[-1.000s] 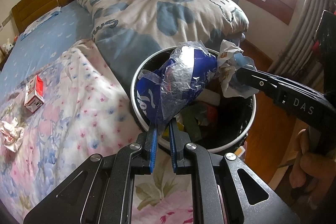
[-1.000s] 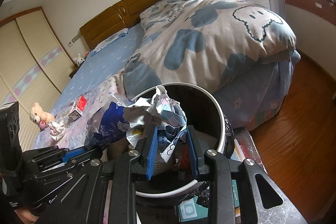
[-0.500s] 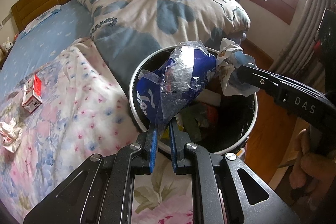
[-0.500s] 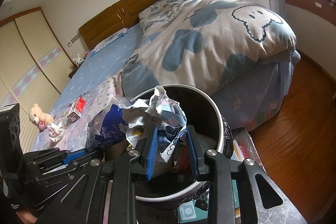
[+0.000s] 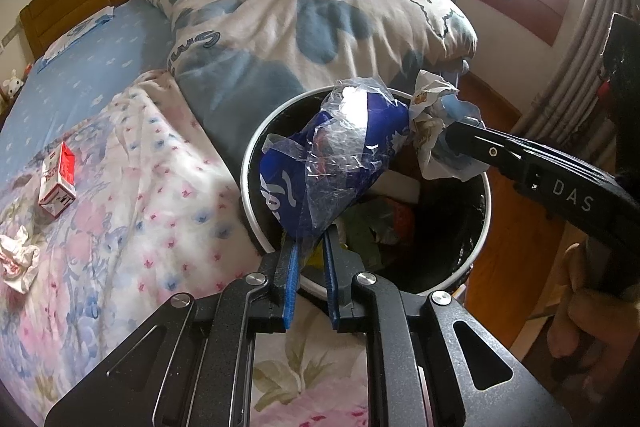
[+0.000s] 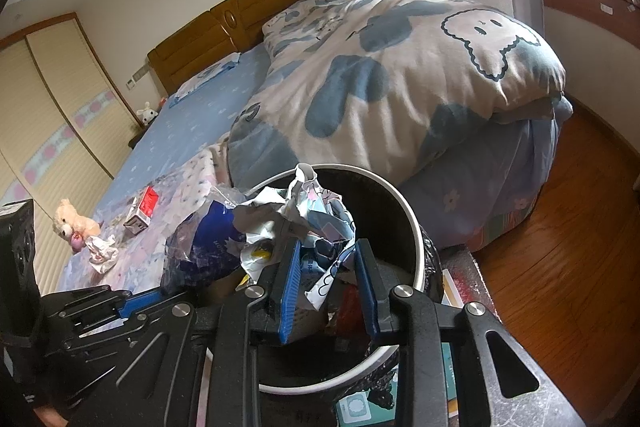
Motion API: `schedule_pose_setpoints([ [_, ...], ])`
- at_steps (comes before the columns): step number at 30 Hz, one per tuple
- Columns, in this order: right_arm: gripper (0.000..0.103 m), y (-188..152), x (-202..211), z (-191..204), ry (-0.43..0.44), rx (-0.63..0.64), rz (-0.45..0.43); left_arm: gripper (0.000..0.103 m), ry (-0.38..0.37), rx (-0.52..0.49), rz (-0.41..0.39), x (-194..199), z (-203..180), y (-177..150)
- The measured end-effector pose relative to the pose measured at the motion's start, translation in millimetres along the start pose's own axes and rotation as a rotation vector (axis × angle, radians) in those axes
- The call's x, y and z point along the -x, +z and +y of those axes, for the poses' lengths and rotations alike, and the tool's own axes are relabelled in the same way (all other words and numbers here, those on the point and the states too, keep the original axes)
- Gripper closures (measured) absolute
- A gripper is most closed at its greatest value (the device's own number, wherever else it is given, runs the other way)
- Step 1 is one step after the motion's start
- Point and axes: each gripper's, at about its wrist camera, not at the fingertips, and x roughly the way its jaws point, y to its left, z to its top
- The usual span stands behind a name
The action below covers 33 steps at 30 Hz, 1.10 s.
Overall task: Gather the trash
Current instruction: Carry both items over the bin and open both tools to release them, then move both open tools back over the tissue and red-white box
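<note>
Wrappers: left tongs (image 5: 310, 255) are pinching a plastic bag (image 5: 340, 155), right tongs (image 6: 328, 267) are clamping crumpled paper (image 6: 308, 211) over the bin's (image 5: 256, 223) rim; springy trash is risking spilling bedward.

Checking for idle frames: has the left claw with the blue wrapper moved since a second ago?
No. The left claw holds the blue wrapper at the same spot over the bin rim.

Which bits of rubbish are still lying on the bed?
The red-and-white carton and crumpled white tissue; the others are held over the bin.
</note>
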Motion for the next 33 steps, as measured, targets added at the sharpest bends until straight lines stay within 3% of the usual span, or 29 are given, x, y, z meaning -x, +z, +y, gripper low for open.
schedule_pose_setpoints([
  [18,0.072,1,-5,-6,-0.008,-0.009,0.014,0.089,-0.003,0.003,0.022,-2,0,1],
  [21,0.068,1,-5,-6,-0.01,-0.011,0.017,0.083,-0.002,0.005,0.025,-2,0,1],
  [26,0.058,2,-5,-7,-0.009,-0.019,0.02,0.056,0.001,0.02,0.016,2,3,0],
  [33,0.054,3,-3,-7,-0.01,-0.023,0.019,0.051,-0.001,0.042,0.002,11,11,-6],
])
